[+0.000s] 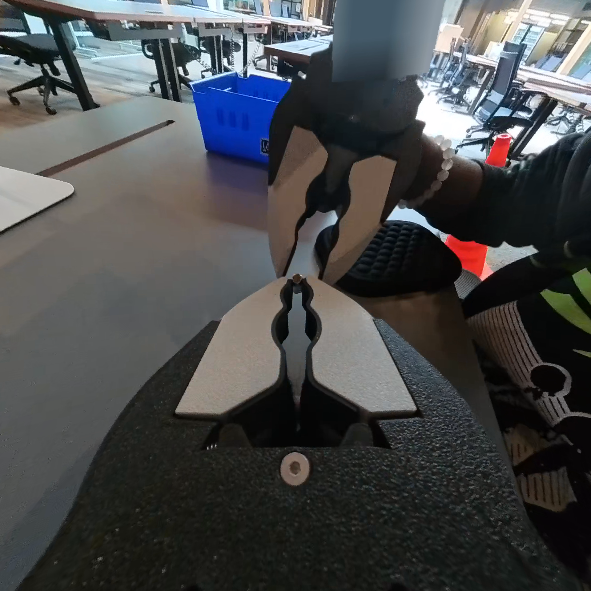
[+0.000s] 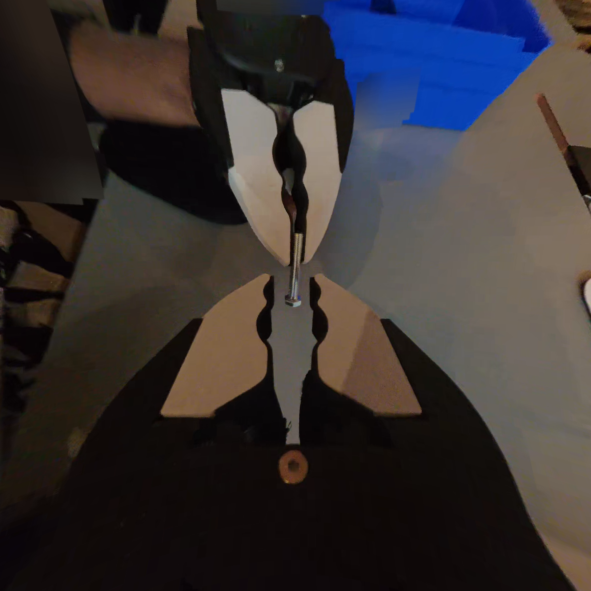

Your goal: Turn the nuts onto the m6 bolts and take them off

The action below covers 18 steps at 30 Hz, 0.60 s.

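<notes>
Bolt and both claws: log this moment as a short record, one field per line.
Bolt: silver, hex-headed bolt, threaded shank clamped in the left claw, head pointing toward the right claw
Left claw: left claw closed on the shank, fingers pressing either side
Right claw: right claw open around the bolt head, gaps on both sides, not touching
Nut: none visibly separate on the shank
Table: grey table beneath both claws
Bin: blue bin at the back of the table
Other: orange cone on the floor beyond
</notes>
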### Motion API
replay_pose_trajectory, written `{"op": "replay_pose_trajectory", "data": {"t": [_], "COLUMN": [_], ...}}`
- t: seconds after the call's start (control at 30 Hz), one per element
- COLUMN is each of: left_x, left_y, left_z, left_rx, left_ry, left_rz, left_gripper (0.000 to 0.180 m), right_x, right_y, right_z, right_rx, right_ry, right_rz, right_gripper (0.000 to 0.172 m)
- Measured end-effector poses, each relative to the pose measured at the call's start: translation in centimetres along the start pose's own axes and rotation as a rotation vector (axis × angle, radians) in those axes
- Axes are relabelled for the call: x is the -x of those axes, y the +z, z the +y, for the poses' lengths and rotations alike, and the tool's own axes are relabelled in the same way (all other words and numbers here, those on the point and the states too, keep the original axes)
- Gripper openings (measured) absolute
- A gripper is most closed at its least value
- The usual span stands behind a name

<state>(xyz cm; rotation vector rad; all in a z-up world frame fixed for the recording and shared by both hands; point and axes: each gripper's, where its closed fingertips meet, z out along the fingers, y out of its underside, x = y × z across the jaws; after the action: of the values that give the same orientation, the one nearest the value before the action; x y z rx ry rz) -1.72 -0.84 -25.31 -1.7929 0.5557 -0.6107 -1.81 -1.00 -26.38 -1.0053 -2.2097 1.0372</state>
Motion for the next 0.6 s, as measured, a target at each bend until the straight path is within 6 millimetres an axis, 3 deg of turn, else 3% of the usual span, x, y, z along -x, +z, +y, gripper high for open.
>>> {"op": "replay_pose_trajectory", "data": {"t": [0.07,0.2,0.33,0.43,0.6], "left_x": [-0.2,0.0,0.6,0.7,0.0], "left_y": [0.0,-0.3,-1.0,-1.4,-1.6], "left_z": [0.1,-0.3,-2.2,-3.7,-4.6], "left_rx": [0.007,-0.028,-0.179,-0.302,-0.365], "left_ry": [-0.006,0.002,-0.033,-0.066,-0.032], "left_rz": [0.012,0.014,-0.006,0.000,0.017], "left_gripper": [0.005,0.006,0.037,0.032,0.025], "right_x": [0.0,-0.4,-1.2,-1.5,-0.8], "right_y": [0.6,0.6,-1.3,-2.1,-1.2], "right_z": [0.2,-0.5,-3.2,-4.5,-4.8], "right_rx": [0.033,-0.058,-0.368,-0.531,-0.535], "right_ry": [-0.032,-0.009,0.104,0.161,0.134], "right_rz": [0.007,0.012,-0.022,-0.041,-0.056], "right_gripper": [0.007,0.004,0.004,0.004,0.005]}}
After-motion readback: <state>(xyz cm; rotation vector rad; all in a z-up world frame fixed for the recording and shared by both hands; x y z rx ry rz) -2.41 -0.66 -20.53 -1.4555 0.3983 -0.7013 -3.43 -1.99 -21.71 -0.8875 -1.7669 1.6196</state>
